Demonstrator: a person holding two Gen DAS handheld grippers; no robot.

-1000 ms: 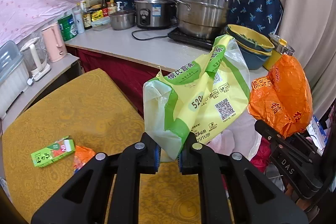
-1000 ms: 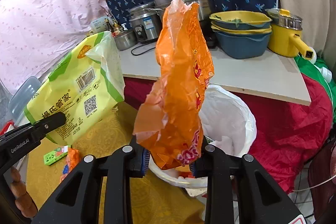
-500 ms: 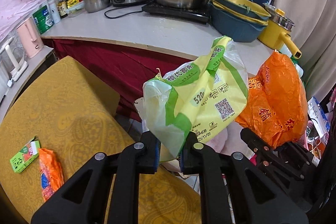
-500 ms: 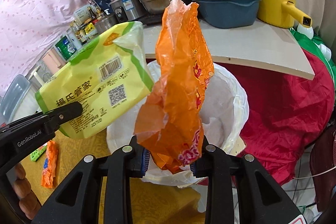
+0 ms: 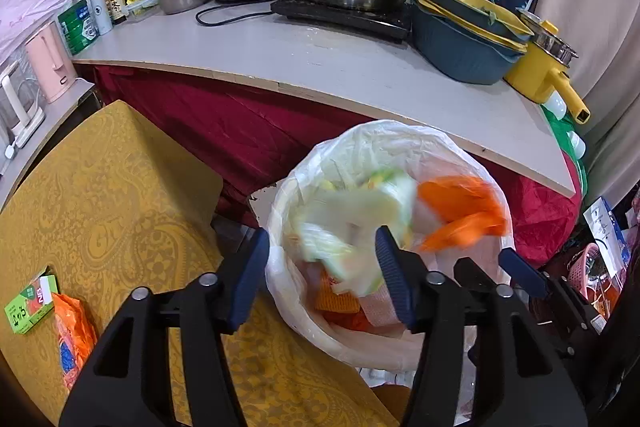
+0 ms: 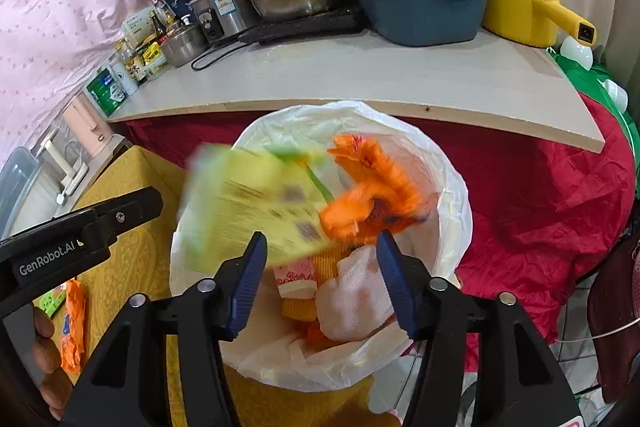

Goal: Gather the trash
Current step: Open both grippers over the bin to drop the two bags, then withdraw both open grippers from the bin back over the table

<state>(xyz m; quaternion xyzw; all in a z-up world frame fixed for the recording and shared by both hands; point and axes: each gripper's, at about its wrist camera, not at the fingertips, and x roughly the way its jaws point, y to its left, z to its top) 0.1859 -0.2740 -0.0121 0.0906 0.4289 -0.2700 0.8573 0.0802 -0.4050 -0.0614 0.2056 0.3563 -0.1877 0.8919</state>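
Wrappers drop into a lined bin beside the kitchen counter

A blurred yellow-green bag [image 6: 256, 203] and an orange wrapper [image 6: 372, 187] fall over the white-lined bin [image 6: 452, 203], which already holds crumpled paper and packets. The left gripper [image 5: 320, 275] and right gripper [image 6: 320, 275] are both opening, jaws spread, gripping nothing; an orange packet [image 5: 70, 331] and a green carton [image 5: 30, 303] lie on the yellow table [image 5: 112, 187].

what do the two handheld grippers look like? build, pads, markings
Both the left gripper and the right gripper are matte black plastic, each with two angular fingers, silver rivets and ribbed dark blue pads. White "GenRobot.AI" lettering runs along the left one's side.
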